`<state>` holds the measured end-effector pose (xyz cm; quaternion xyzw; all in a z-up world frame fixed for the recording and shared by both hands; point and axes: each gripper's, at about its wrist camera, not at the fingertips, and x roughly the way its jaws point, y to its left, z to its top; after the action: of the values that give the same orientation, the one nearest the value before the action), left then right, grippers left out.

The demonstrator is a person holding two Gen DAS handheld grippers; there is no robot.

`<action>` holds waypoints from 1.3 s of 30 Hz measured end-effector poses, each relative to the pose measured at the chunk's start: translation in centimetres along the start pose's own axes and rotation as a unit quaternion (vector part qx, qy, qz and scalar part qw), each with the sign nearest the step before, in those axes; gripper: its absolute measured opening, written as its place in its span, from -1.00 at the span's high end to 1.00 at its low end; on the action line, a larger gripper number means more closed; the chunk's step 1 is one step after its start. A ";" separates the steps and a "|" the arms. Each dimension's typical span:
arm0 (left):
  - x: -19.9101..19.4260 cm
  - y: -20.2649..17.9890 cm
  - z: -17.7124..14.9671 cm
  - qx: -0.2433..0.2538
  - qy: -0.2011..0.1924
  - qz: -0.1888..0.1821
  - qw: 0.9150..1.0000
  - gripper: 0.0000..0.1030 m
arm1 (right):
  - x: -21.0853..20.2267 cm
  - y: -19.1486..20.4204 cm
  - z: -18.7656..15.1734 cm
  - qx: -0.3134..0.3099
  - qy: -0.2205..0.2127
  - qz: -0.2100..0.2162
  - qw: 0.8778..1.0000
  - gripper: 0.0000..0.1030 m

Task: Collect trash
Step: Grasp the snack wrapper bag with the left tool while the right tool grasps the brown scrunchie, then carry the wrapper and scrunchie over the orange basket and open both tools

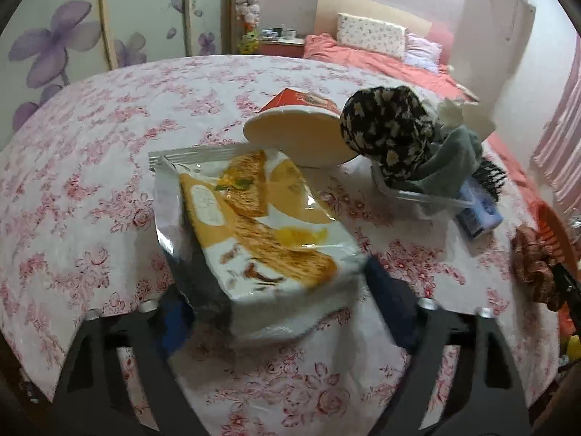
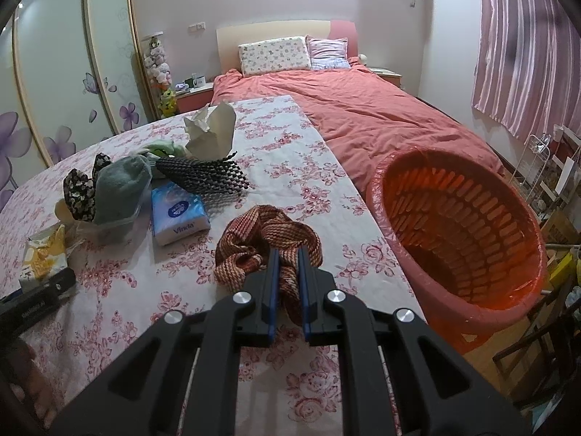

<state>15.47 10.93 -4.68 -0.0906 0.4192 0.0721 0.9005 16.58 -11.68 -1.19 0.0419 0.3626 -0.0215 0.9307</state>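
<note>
An orange and white snack wrapper (image 1: 254, 218) lies on the flowered tablecloth (image 1: 90, 167), and its near end sits between the blurred blue pads of my left gripper (image 1: 279, 287). Both pads meet the wrapper's edges. A paper cup (image 1: 297, 138) lies on its side just beyond it. In the right wrist view my right gripper (image 2: 288, 254) is shut on a red-brown woven cloth (image 2: 254, 239) bunched on the table. The same wrapper (image 2: 43, 250) shows at far left. An orange basket (image 2: 457, 232) lined with a red bag stands off the table's right edge.
A clear tub (image 2: 112, 225) holds a floral cloth (image 1: 385, 134) and a grey-green cloth (image 2: 120, 185). Beside it lie a blue tissue pack (image 2: 178, 214), black mesh (image 2: 203, 178) and crumpled paper (image 2: 210, 130). A bed (image 2: 363, 116) lies beyond the table.
</note>
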 end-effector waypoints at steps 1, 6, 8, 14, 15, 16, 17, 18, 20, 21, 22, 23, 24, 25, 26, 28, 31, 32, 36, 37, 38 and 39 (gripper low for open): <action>-0.2 0.4 0.0 -0.001 -0.003 -0.013 1.000 -0.44 | -0.1 0.0 0.0 0.000 -0.001 0.000 1.000 0.79; -1.2 1.4 -0.1 0.014 -0.024 -0.026 0.999 -0.25 | -0.5 -0.2 0.1 0.004 -0.007 0.000 1.000 0.79; -1.8 1.8 -0.1 0.021 -0.035 -0.029 0.999 -0.22 | -0.7 -0.3 0.0 0.005 -0.008 0.000 1.000 0.79; -3.6 2.4 -0.1 0.037 -0.061 -0.041 0.997 -0.21 | -1.3 -0.3 -0.1 0.002 -0.017 -0.003 1.000 0.79; -3.9 2.4 0.0 0.039 -0.064 -0.044 0.996 -0.20 | -1.3 -0.3 -0.2 0.000 -0.019 -0.006 1.000 0.80; -4.1 2.4 0.1 0.041 -0.065 -0.048 0.996 -0.20 | -1.3 -0.3 -0.3 -0.001 -0.020 -0.004 1.000 0.83; -4.3 2.3 0.1 0.042 -0.066 -0.050 0.996 -0.20 | -1.4 -0.3 -0.4 -0.001 -0.021 -0.001 1.000 0.83; -4.5 2.3 0.1 0.044 -0.067 -0.052 0.995 -0.20 | -1.5 -0.4 -0.4 0.001 -0.022 0.006 1.000 0.85; -5.0 2.1 0.3 0.051 -0.070 -0.057 0.995 -0.20 | -1.7 -0.5 -0.4 0.002 -0.026 0.011 1.000 0.86; -5.3 1.9 0.3 0.055 -0.071 -0.062 0.994 -0.20 | -2.0 -0.5 -0.4 0.002 -0.030 0.013 0.999 0.87; -5.6 1.7 0.5 0.059 -0.072 -0.067 0.993 -0.20 | -2.2 -0.5 -0.3 0.002 -0.035 0.016 0.999 0.87; -5.8 1.4 0.5 0.061 -0.072 -0.072 0.993 -0.20 | -2.5 -0.6 -0.1 0.003 -0.040 0.017 0.999 0.87; -6.1 1.0 0.5 0.064 -0.072 -0.079 0.992 -0.20 | -2.7 -0.6 0.0 0.004 -0.043 0.018 0.999 0.87; -6.3 0.7 0.6 0.066 -0.071 -0.084 0.992 -0.20 | -2.9 -0.7 0.2 0.006 -0.047 0.019 0.999 0.88; -6.6 0.1 0.9 0.071 -0.070 -0.093 0.991 -0.20 | -3.1 -0.9 0.3 0.008 -0.052 0.020 0.998 0.88; -6.9 -0.8 1.2 0.081 -0.070 -0.105 0.989 -0.20 | -3.5 -1.1 0.6 0.012 -0.060 0.023 0.998 0.88; -7.2 -2.3 1.5 0.098 -0.071 -0.119 0.986 -0.20 | -4.1 -1.5 1.0 0.015 -0.071 0.025 0.997 0.88; -7.4 -3.0 1.6 0.105 -0.071 -0.127 0.984 -0.20 | -4.3 -1.6 1.1 0.016 -0.075 0.024 0.997 0.88; -7.9 -6.0 2.1 0.134 -0.074 -0.163 0.975 -0.20 | -6.1 -3.1 2.2 0.025 -0.106 0.012 0.994 0.88; -8.0 -6.6 2.1 0.140 -0.075 -0.169 0.973 -0.20 | -6.7 -3.7 2.5 0.028 -0.117 0.005 0.993 0.88; -8.1 -7.9 2.3 0.152 -0.076 -0.182 0.968 -0.20 | -7.1 -4.1 2.8 0.031 -0.124 0.000 0.992 0.88; -8.1 -8.5 2.4 0.159 -0.076 -0.189 0.966 -0.20 | -7.6 -4.8 3.1 0.036 -0.134 -0.006 0.990 0.87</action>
<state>13.78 2.74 3.93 -0.0181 0.3305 -0.1603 0.9299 12.76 -16.69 5.98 0.0697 0.2342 -0.0459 0.9686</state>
